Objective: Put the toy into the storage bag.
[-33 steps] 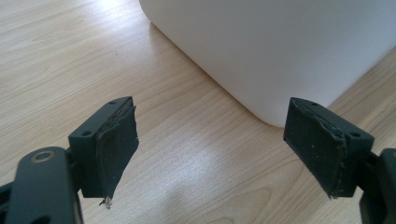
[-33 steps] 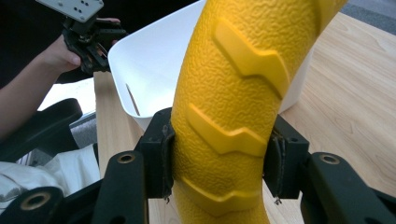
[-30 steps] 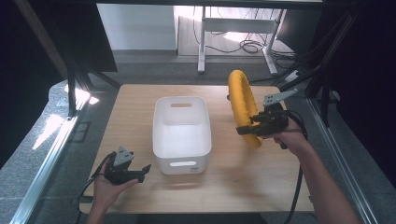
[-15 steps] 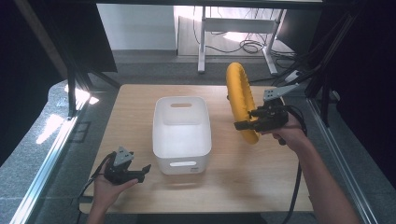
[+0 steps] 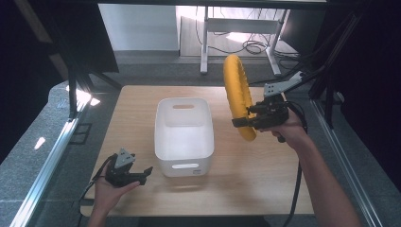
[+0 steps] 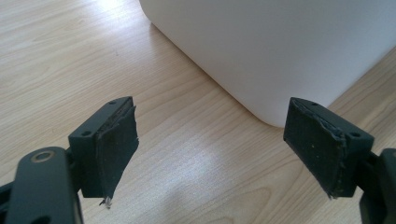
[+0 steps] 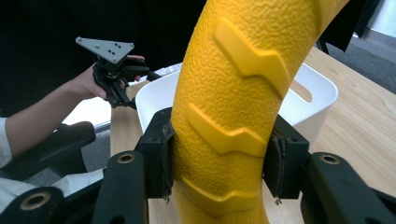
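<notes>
1. High view: The right gripper [image 5: 241, 122] is squeezing a big yellow ring [image 5: 238, 101]. The ring stands up on its edge, and its top is far above the gripper. The gripper grabs it near its bottom. The ring is up in the air, off the wooden table [image 5: 265, 179]. It hangs just to the right of the white tub [image 5: 183, 137]. The tub sits in the middle of the table. The left gripper [image 5: 142, 175] is near the front left corner of the table, just beside the tub's front corner. A hand [image 5: 109, 194] holds it from below.

2. Left gripper view: The two black jaws stand wide apart with nothing between them. The wooden table [image 6: 70, 70] is under them. The rounded corner of the white tub [image 6: 280, 51] is just past the jaws, but they do not touch it.

3. Right gripper view: The two black jaws press on both sides of the yellow ring [image 7: 238, 102]. The ring goes up between them and has a bumpy skin with zigzag ridges. The white tub [image 7: 317, 98] is right behind the ring. Farther off, the left gripper [image 7: 122, 95] is held in a hand [image 7: 86, 84] at the far side of the tub.
</notes>
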Available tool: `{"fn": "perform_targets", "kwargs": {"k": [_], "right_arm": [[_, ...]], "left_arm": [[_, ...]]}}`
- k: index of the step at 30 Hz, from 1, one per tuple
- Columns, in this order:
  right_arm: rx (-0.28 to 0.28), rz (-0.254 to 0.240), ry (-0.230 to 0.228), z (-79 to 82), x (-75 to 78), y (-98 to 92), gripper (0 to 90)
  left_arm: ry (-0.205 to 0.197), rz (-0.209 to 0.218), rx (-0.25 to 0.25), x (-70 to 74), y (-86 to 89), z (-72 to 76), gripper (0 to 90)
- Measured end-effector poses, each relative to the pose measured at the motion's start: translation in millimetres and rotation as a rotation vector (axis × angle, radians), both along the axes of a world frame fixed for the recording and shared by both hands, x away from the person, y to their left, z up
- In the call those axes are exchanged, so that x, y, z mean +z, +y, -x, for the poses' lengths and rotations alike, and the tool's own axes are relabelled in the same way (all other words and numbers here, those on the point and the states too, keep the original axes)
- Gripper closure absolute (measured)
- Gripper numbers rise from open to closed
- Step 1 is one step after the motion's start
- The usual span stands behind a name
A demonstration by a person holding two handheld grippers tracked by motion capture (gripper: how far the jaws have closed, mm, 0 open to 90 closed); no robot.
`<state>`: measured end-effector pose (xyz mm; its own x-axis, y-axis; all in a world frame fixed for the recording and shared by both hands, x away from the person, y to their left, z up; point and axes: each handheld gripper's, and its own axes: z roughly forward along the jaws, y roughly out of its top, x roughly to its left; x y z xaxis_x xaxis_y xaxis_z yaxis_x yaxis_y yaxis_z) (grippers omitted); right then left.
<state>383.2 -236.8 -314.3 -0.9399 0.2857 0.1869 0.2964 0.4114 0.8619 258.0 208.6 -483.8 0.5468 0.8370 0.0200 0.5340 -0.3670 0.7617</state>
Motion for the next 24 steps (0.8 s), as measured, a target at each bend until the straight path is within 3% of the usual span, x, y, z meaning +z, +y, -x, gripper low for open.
{"fn": "perform_targets", "kwargs": {"k": [24], "right_arm": [[0.049,-0.014,-0.026,2.0,15.6,23.1,51.8]], "left_arm": [[-0.003,0.004,0.001,-0.1,0.0,0.1,17.6]]}}
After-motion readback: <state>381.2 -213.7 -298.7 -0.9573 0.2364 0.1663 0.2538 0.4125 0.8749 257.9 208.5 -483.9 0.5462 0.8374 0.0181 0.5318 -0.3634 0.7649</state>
